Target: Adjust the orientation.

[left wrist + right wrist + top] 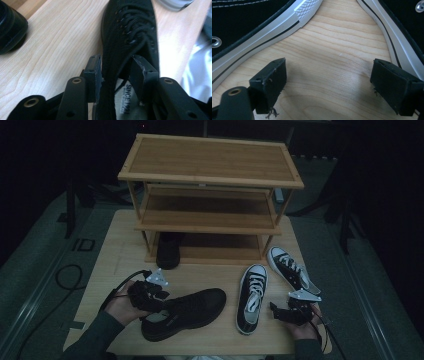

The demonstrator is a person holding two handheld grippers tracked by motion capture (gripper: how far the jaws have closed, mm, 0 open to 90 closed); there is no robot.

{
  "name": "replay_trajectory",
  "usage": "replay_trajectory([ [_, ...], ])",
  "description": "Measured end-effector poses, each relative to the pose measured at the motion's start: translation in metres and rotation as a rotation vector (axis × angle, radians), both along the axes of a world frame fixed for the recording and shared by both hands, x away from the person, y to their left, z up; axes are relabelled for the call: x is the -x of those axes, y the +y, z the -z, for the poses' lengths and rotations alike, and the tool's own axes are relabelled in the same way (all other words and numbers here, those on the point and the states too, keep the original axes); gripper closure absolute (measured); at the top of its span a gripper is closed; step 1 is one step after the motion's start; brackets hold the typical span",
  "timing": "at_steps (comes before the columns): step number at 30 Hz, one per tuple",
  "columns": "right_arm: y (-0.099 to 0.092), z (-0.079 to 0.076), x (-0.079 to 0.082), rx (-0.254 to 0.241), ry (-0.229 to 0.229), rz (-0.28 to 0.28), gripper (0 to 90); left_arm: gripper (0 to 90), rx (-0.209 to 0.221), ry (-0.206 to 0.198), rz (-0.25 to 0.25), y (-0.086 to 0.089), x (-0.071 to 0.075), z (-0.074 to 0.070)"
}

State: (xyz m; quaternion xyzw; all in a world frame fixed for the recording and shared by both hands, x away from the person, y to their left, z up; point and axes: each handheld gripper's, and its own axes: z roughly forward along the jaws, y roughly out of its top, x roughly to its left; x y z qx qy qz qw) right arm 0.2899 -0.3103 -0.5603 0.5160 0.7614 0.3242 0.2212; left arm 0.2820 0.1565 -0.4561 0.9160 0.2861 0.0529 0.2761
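Black shoe (186,312) is lying on its side on the bench (210,280), in front of the rack (210,195). Your left tool (116,72) is gripping its heel collar, one pad outside, one inside. Your right tool (329,87) is resting with jaws apart over bare wood, nothing between them, right of the white-laced sneaker (252,297). Another sneaker (290,269) is lying nearer the rack.
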Motion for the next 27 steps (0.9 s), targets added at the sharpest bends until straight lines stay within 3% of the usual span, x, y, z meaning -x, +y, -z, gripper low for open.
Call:
replay_trajectory([
  [3, 0.000, 0.000, 0.000, 0.000, 0.000, 0.000, 13.4, 63.8, -0.020, 0.001, -0.004, -0.004, -0.002, 0.003],
  [4, 0.000, 0.000, 0.000, 0.000, 0.000, 0.000, 13.4, 63.8, -0.045, 0.001, -0.011, -0.009, -0.005, 0.006],
  [11, 0.000, 0.000, 0.000, 0.000, 0.000, 0.000, 13.4, 68.0, -0.066, 0.023, -0.016, -0.016, -0.012, 0.013],
  [16, 0.000, 0.000, 0.000, 0.000, 0.000, 0.000, 13.4, 84.5, -0.034, 0.037, -0.010, -0.015, -0.014, 0.013],
  [23, 0.000, 0.000, 0.000, 0.000, 0.000, 0.000, 13.4, 86.6, 0.021, 0.058, -0.031, -0.012, -0.019, 0.014],
  [27, 0.000, 0.000, 0.000, 0.000, 0.000, 0.000, 13.4, 86.6, 0.065, 0.069, -0.069, -0.012, -0.028, 0.014],
])
